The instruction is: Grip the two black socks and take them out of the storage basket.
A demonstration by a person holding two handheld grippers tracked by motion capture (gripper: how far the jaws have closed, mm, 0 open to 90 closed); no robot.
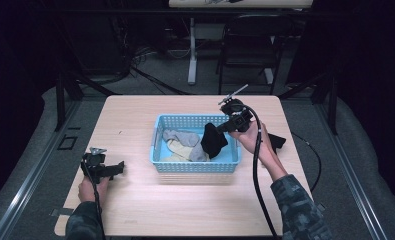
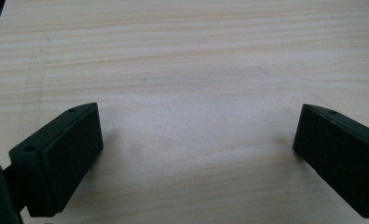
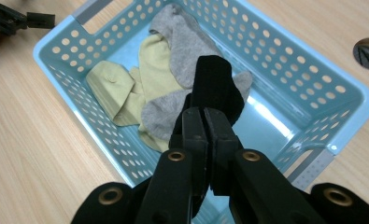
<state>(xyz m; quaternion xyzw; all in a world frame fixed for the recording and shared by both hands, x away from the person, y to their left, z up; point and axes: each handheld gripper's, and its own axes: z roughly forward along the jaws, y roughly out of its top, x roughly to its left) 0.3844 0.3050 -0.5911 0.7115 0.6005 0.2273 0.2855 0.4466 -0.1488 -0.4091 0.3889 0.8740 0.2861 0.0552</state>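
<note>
The right claw (image 1: 224, 126) is hanging over the right end of the basket (image 1: 195, 168), its jaws pressed together on a black sock (image 1: 213, 140). The sock is dangling from the jaws, with its lower end reaching down inside the basket near the right wall. In the right gripper view the jaws are meeting on a fold of the black sock (image 3: 215, 86), and the basket (image 3: 313, 77) is lying below them.

Inside the basket a grey sock (image 1: 182, 138) is lying toward the middle, and a yellow sock (image 1: 177, 150) is lying partly under it, toward the basket's near left corner. In the right gripper view the grey sock (image 3: 182, 46) is draping over the yellow sock (image 3: 121, 88), and the black sock is hanging just beside the grey one; whether they are touching I cannot tell.

Another dark piece of cloth (image 1: 276, 141) is lying on the counter (image 1: 135, 120) to the right of the basket, behind the right hand (image 1: 252, 142).

The left claw (image 1: 116, 169) is resting well to the left of the basket, near the counter's edge, in the left hand (image 1: 91, 187). In the left gripper view the left claw (image 2: 196, 140) is standing wide open, with bare counter (image 2: 187, 56) between the jaws and nothing held.
</note>
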